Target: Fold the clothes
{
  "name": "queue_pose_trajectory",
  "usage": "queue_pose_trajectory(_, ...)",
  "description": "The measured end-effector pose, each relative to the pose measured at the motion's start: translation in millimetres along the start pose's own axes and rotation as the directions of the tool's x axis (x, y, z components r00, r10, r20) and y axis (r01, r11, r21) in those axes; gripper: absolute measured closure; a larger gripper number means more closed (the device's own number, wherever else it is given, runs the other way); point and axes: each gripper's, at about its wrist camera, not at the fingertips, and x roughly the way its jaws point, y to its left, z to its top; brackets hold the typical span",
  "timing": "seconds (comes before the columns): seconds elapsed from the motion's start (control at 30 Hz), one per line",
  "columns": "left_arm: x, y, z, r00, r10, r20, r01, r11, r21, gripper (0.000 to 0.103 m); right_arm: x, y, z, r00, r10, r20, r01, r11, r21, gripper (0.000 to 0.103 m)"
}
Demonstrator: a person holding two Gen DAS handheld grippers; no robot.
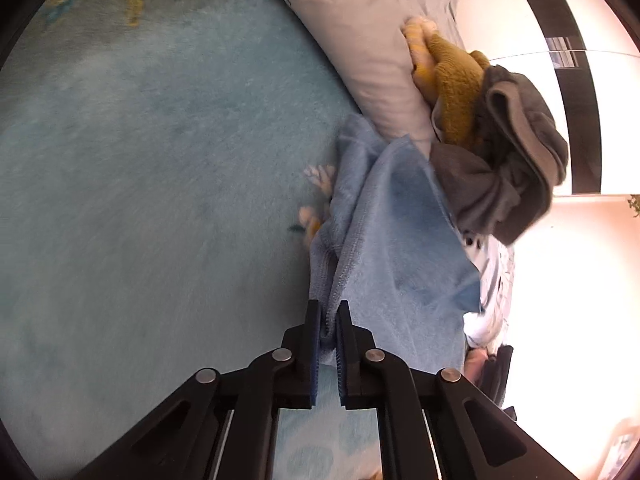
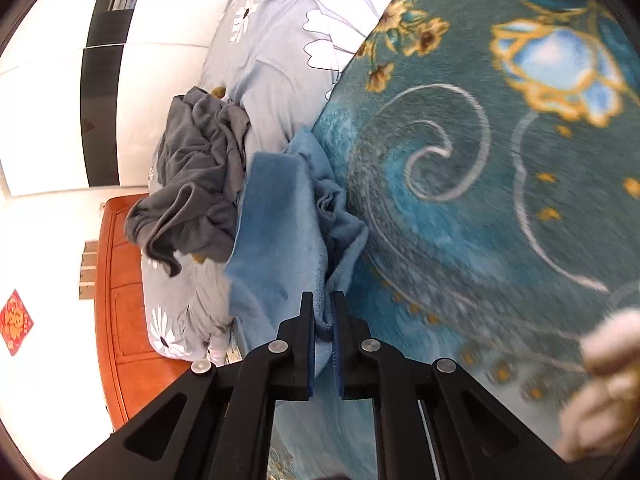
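A light blue fleece cloth [image 1: 400, 248] lies bunched on a teal bed blanket [image 1: 160, 200]. My left gripper [image 1: 329, 320] is shut on the hemmed edge of that cloth, the fabric pinched between its pads. In the right wrist view the same blue cloth [image 2: 276, 232] hangs in folds, and my right gripper [image 2: 322, 312] is shut on another edge of it. A crumpled dark grey garment [image 1: 512, 168] sits behind the cloth; in the right wrist view this grey garment [image 2: 196, 176] lies to the cloth's left.
A grey pillow [image 1: 368, 48] and a mustard plush toy [image 1: 452, 84] lie beyond the cloth. A floral quilt [image 2: 280, 52] and an orange wooden headboard [image 2: 120, 280] border the bed. The flower-patterned blanket [image 2: 500, 160] spreads to the right.
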Motion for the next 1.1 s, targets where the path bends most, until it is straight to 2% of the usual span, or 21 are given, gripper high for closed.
queue_pose_trajectory(0.17,-36.6,20.6,-35.7,1.0,0.02,-0.016,-0.02,1.0,0.001,0.096,-25.7,-16.7,-30.8,0.998,-0.048,-0.029,0.047,0.999,-0.019,0.096)
queue_pose_trajectory(0.23,-37.1,22.6,-50.2,0.999,0.031,-0.02,-0.03,0.999,0.009,0.096,-33.2,-25.8,-42.1,0.997,-0.059,-0.041,0.059,0.998,-0.009,0.096)
queue_pose_trajectory(0.27,-36.8,23.3,-56.3,0.999,0.036,-0.022,-0.036,0.999,0.014,0.096,-35.4,-31.1,-46.6,0.999,-0.005,-0.054,0.006,1.0,0.02,0.096)
queue_pose_trajectory(0.4,-28.0,27.8,-62.5,0.997,0.059,-0.05,-0.059,0.998,0.008,0.096,-34.9,-43.5,-53.2,0.995,-0.043,-0.088,0.046,0.999,0.027,0.096)
queue_pose_trajectory(0.53,-24.7,27.1,-58.8,0.996,0.05,-0.069,-0.051,0.999,-0.005,0.095,-30.7,-42.2,-51.9,0.99,-0.081,-0.117,0.083,0.997,0.008,0.094)
queue_pose_trajectory(0.73,-23.3,16.7,-49.4,0.994,0.08,-0.072,-0.075,0.995,0.057,0.088,-31.0,-34.0,-45.7,0.976,-0.18,-0.123,0.172,0.982,-0.075,0.092)
queue_pose_trajectory(0.83,-25.0,8.0,-39.5,0.994,0.102,-0.045,-0.097,0.99,0.103,0.081,-32.5,-31.8,-36.2,0.97,-0.221,-0.097,0.21,0.971,-0.113,0.078)
queue_pose_trajectory(0.9,-22.5,-1.0,-31.1,0.994,0.107,-0.036,-0.101,0.985,0.141,0.075,-32.6,-30.5,-28.7,0.969,-0.234,-0.081,0.223,0.966,-0.129,0.075)
queue_pose_trajectory(0.97,-15.5,-12.8,-21.7,0.992,0.124,-0.029,-0.116,0.974,0.196,0.07,-29.3,-26.9,-20.4,0.968,-0.241,-0.072,0.228,0.962,-0.151,0.075)
queue_pose_trajectory(1.1,2.8,-32.8,-2.4,0.983,0.185,-0.016,-0.17,0.931,0.324,0.068,-9.6,-6.5,-3.3,0.97,-0.23,-0.072,0.211,0.955,-0.209,0.075)
